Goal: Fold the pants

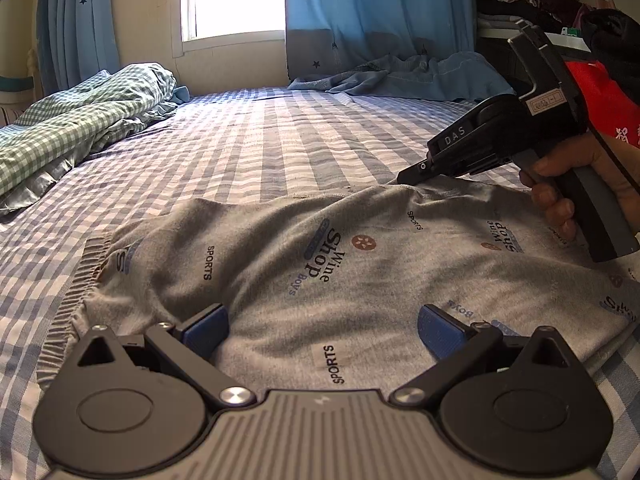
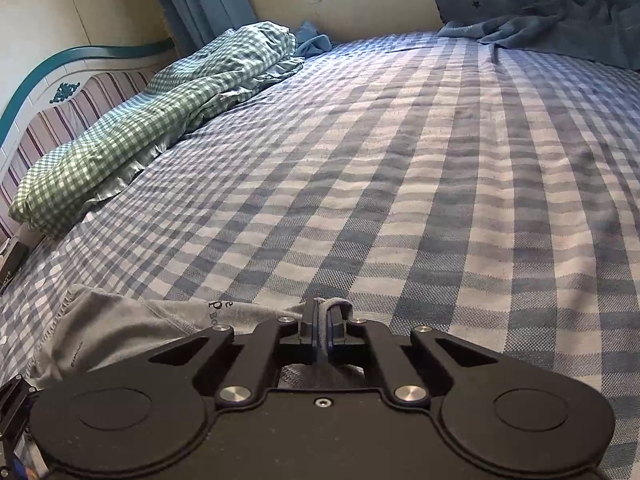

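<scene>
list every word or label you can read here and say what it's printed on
"Wine Shop Boys": grey printed cotton pants, repeated.
"SPORTS": same pants, repeated.
"DAS": black body of the right tongs, whose jaws pinch the pants' edge.
White sticker on that body: too small to read.
Partial print beside the tongs in the right wrist view: cut off.

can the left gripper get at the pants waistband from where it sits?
Probably yes. The left gripper is open over the grey pants, and the ribbed waistband lies uncovered beside it; the right gripper pinches the far edge.
</scene>
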### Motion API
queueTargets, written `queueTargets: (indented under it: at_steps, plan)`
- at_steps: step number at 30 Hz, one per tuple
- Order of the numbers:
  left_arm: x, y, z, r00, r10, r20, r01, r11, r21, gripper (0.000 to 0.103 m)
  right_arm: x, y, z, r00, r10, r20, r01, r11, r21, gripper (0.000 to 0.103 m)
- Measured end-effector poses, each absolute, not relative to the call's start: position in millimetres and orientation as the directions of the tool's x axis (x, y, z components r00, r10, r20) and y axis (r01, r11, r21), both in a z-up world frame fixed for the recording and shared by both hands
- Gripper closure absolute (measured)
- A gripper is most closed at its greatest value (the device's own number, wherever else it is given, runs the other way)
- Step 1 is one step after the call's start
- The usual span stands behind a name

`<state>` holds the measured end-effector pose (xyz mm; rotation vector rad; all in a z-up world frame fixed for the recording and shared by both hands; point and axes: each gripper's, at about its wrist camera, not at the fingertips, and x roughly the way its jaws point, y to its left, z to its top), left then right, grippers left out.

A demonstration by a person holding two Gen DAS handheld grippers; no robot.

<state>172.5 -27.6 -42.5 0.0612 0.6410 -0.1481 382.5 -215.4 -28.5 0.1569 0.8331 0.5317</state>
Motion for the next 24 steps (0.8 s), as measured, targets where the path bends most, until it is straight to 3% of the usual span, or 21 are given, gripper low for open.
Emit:
queueTargets:
  at_steps: [1, 2, 4, 6, 8, 13, 18, 24]
  plan:
    - [172.1, -25.9, -40.5, 0.792, -0.126, -0.597, 0.157, 0.988, 0.000, 0.000, 380.0, -220.0, -26.7, 0.557, 0.508, -0.657, -0.378, 0.859, 0.344, 0.080]
    - [171.4, -24.4, -37.2, 0.794, -0.133, -0.593, 0.162, 0.987, -0.005, 0.000, 375.0, -225.0, -22.7, 0.581, 0.488, -0.651, -0.363, 0.872, 0.329, 0.055]
    - [169.5, -20.3, -28.5, 0.817, -0.136, -0.561, 0.164, 0.987, -0.001, 0.000, 358.3, -231.4, -10.3, 0.648, 0.420, -0.635, -0.351, 0.905, 0.240, 0.030]
    - [172.6, -17.3, -19.9, 0.851, -0.079, -0.518, 0.119, 0.992, 0.044, 0.000, 334.0, -237.7, 2.8, 0.714, 0.377, -0.590, -0.363, 0.920, 0.150, 0.028]
    - [184.9, -15.5, -12.7, 0.866, 0.003, -0.500, 0.049, 0.995, 0.090, 0.000, 305.5, -240.8, 9.7, 0.769, 0.324, -0.551, -0.354, 0.934, 0.056, 0.012]
    - [233.5, -4.2, -28.3, 0.786, 0.191, -0.588, -0.089, 0.976, 0.198, 0.000, 245.9, -231.9, -10.4, 0.854, 0.142, -0.501, -0.291, 0.928, -0.232, 0.007]
    - [237.3, 13.3, -33.5, 0.770, 0.156, -0.619, -0.098, 0.987, 0.126, 0.000, 206.0, -253.7, -38.0, 0.907, -0.047, -0.418, -0.191, 0.839, -0.510, 0.006]
    - [234.9, 4.8, -34.4, 0.773, 0.199, -0.603, -0.099, 0.976, 0.196, 0.000, 171.1, -360.0, -43.2, 0.877, -0.261, -0.403, 0.022, 0.860, -0.509, 0.001]
